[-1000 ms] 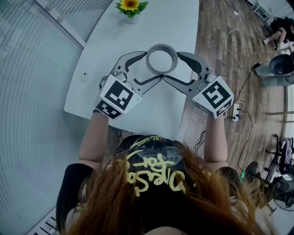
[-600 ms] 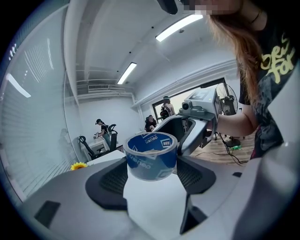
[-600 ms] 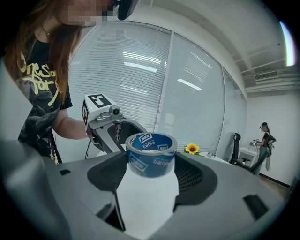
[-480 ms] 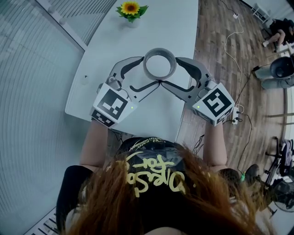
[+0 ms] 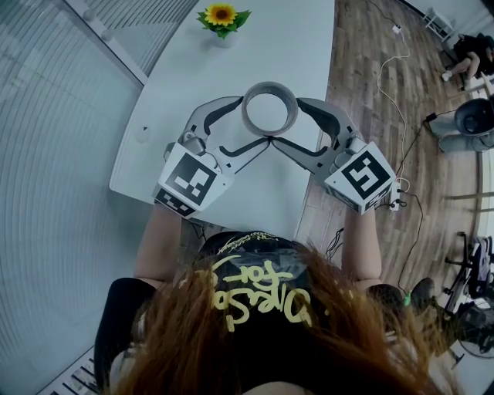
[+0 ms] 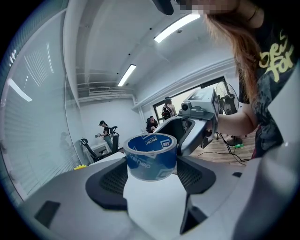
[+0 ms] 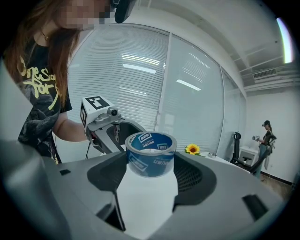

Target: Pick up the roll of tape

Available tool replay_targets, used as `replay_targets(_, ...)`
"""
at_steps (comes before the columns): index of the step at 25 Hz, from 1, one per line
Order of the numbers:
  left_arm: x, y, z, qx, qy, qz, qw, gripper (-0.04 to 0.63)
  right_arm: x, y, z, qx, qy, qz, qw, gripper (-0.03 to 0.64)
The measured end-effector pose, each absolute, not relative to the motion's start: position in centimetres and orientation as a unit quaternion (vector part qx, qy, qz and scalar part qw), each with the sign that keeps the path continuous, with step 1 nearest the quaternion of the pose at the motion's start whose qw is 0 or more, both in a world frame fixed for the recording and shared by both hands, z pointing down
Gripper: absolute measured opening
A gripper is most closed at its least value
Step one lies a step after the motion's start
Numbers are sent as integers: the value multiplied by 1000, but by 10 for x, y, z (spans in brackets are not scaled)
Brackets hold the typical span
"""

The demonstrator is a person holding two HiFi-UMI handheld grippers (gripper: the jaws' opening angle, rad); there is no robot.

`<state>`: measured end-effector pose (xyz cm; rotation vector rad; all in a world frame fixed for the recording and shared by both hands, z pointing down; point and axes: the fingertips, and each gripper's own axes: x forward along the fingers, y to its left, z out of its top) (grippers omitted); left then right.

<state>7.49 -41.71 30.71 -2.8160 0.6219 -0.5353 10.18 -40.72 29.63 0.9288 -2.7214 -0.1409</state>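
Left gripper (image 6: 151,163) and right gripper (image 7: 150,161), fingers clamped on tape (image 5: 269,86) above table (image 5: 185,77); open room toward sunflower (image 5: 220,12) at 12 o'clock, edge at 3

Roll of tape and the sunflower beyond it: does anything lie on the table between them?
Nothing: the head view shows bare white table between the roll of tape and the sunflower.

Blue tape roll (image 6: 151,157) between jaws
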Motion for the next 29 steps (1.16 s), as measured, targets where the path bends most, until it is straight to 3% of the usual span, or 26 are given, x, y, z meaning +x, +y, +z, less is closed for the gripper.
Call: replay_targets(29,76,-419,316,-961,207,-164,81,322,107,-413,304,332,-932,-53,134,311)
